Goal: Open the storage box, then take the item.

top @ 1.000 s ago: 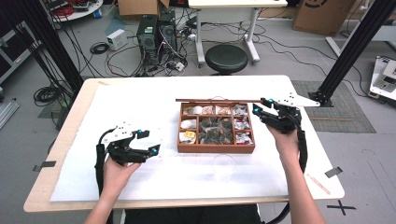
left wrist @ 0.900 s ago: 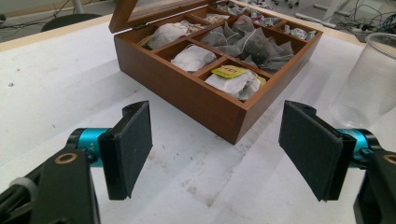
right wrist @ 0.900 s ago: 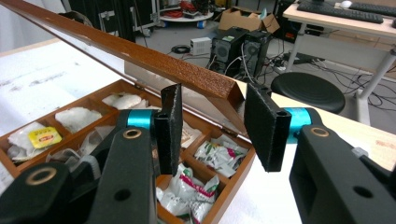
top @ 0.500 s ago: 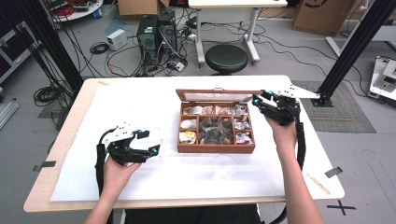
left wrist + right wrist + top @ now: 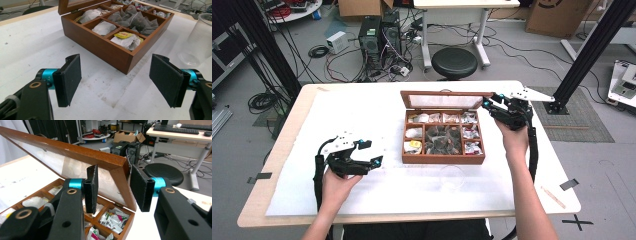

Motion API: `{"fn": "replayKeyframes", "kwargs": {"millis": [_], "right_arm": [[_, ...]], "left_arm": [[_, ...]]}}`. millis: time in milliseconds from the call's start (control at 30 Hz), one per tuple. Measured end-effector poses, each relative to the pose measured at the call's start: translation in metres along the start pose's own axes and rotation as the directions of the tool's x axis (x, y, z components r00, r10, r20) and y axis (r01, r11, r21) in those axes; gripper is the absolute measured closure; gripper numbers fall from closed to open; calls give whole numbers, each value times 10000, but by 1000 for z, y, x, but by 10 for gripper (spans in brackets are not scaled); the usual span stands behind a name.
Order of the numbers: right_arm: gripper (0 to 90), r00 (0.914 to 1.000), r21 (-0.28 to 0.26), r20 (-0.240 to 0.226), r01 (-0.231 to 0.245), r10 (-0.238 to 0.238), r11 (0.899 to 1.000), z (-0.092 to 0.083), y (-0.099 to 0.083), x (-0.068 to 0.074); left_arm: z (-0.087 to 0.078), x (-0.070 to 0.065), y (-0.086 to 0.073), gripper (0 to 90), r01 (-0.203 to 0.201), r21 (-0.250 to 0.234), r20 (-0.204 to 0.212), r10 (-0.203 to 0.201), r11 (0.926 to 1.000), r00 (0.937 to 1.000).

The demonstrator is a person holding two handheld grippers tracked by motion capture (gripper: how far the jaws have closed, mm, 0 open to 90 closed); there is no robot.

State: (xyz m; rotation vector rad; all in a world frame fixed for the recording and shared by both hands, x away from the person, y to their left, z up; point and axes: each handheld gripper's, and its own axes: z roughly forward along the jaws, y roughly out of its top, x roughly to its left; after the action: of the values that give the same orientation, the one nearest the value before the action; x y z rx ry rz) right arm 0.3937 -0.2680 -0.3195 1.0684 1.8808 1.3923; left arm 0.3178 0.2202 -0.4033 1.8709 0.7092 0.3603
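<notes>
L gripper [image 5: 368,154] spread wide, empty, on white cloth left of wooden tea box [image 5: 443,159]. Box mid-table: compartments w/ tea bags [image 5: 447,140], pale sachets at left, foil packets at right. Clear cup [image 5: 452,176] just in front. R gripper [image 5: 490,104] jaws straddle raised lid [image 5: 444,93] corner; can't tell if pads press.

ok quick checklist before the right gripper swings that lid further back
1. Right gripper at the lid corner: ok; whether the pads pinch it, cannot tell.
2. Lid raised off the wooden tea box: ok, tilted, not fully back.
3. Left gripper open, clear of the box: ok.
4. Clear plastic cup apart from the box: ok.
5. Tea bags lying inside the compartments: ok.
</notes>
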Motion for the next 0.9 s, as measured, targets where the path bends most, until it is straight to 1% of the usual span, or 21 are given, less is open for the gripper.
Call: {"fn": "replayKeyframes", "kwargs": {"millis": [67,100,133,200,233,267,300,333,367,400,467,500,533,600,633,700,733,800,833,867,900], "right_arm": [[595,10000,-14,-9,-28,28,10000,0,0,0],[595,10000,-2,-30,-48,48,10000,0,0,0],[595,10000,-2,-30,-48,48,10000,0,0,0],[595,10000,-1,-62,-62,62,10000,0,0,-1],[595,10000,9,-40,-60,61,10000,0,0,0],[595,10000,10,-41,-39,39,10000,0,0,-1],[594,10000,24,-68,-47,47,10000,0,0,-1],[594,10000,24,-68,-47,47,10000,0,0,-1],[594,10000,66,-73,-11,11,10000,-1,0,-1],[594,10000,70,-59,10,-10,10000,-1,0,0],[592,10000,97,-70,14,-13,10000,-1,0,0],[586,10000,119,-65,48,-47,9999,-2,0,0],[582,9999,164,-63,79,-78,9998,-2,0,0],[580,9999,225,-10,128,-128,9997,-3,0,0],[580,9999,226,3,105,-106,9997,-4,0,0],[580,10000,231,-32,80,-79,9997,-4,0,-1],[580,10000,231,-32,80,-79,9997,-4,0,-1],[580,9999,209,-6,103,-103,9997,-4,0,-1],[581,9999,165,-31,98,-97,9998,-4,0,-1],[581,9999,165,-31,98,-97,9998,-4,0,-1],[580,10000,131,-78,53,-52,9999,-3,0,-2]], "left_arm": [[1,-1,1,257,53,-1,42,-53,10000,10000],[1,-3,3,257,60,-114,112,-59,9999,9999],[1,-3,3,257,60,-114,112,-59,9999,9999],[3,-4,6,257,116,-232,250,-111,9997,9996],[6,-6,11,257,57,-171,320,-51,9998,9995],[6,-6,11,257,57,-171,320,-51,9998,9995],[10,-9,15,257,32,-227,469,-21,9997,9989],[10,-9,15,257,32,-227,469,-21,9997,9989],[15,-12,20,257,-12,-163,630,22,9999,9980],[15,-12,20,257,-12,-163,630,22,9999,9980],[21,-14,25,257,-137,-88,758,143,9999,9970],[25,-17,31,257,-261,-217,747,276,9994,9968],[25,-17,31,257,-261,-217,747,276,9994,9968],[34,-19,39,257,-310,-275,924,335,9991,9952],[34,-19,39,257,-310,-275,924,335,9991,9952],[44,-23,46,257,-380,-386,989,417,9985,9942],[44,-23,46,257,-380,-386,989,417,9985,9942],[51,-25,51,257,-416,-340,1083,451,9986,9931],[58,-26,56,257,-447,-235,1181,472,9987,9919],[58,-26,56,259,-447,-235,1181,472,9987,9919],[65,-27,60,264,-444,-211,1223,466,9988,9914]]}}
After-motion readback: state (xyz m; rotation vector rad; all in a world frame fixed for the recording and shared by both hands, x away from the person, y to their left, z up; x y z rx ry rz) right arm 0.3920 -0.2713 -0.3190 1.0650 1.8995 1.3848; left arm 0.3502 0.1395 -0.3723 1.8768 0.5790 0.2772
